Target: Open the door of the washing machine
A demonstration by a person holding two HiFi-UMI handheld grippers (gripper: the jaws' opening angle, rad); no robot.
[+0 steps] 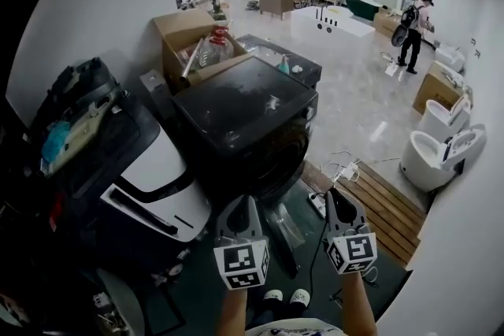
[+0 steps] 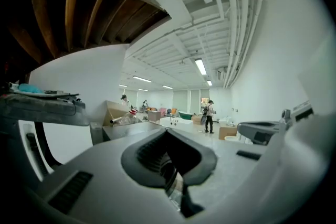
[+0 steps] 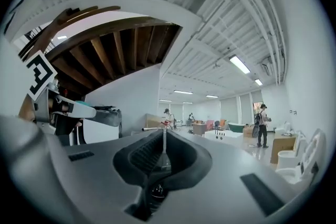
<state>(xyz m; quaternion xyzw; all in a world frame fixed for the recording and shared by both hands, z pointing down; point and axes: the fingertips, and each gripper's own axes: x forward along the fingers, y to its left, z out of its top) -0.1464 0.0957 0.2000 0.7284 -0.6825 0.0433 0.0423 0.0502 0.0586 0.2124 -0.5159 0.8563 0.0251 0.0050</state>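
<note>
The black front-loading washing machine stands in the middle of the head view, its dark round door facing me and closed. Both grippers are held up close in front of me, short of the door and not touching it. My left gripper is shut with nothing in it, below the door's lower edge. My right gripper is also shut and empty, off to the door's right. In the left gripper view the left gripper points level into the room. The right gripper in its own view does the same, jaws meeting in a thin line.
A white-and-black appliance stands left of the washer and an open cardboard box behind it. A power strip with cables lies by a wooden pallet on the right. White toilets line the right wall. People stand far back.
</note>
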